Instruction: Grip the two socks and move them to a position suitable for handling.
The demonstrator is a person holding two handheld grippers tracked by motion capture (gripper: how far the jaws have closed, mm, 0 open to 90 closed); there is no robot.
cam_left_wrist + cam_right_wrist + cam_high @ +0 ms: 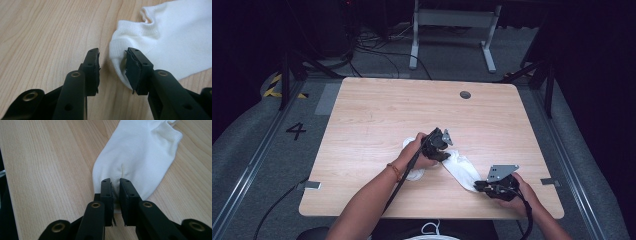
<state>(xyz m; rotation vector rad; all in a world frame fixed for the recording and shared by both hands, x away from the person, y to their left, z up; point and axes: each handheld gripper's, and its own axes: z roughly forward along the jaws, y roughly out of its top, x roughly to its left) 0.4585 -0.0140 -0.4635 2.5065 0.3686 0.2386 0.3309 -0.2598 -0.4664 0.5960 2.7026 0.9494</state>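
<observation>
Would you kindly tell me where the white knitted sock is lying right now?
In the high view, the white knitted sock lies on the wooden table, near its front edge, stretched between the left gripper and right gripper.

A light wooden table with a round grommet hole, grey floor marked "4"
</observation>
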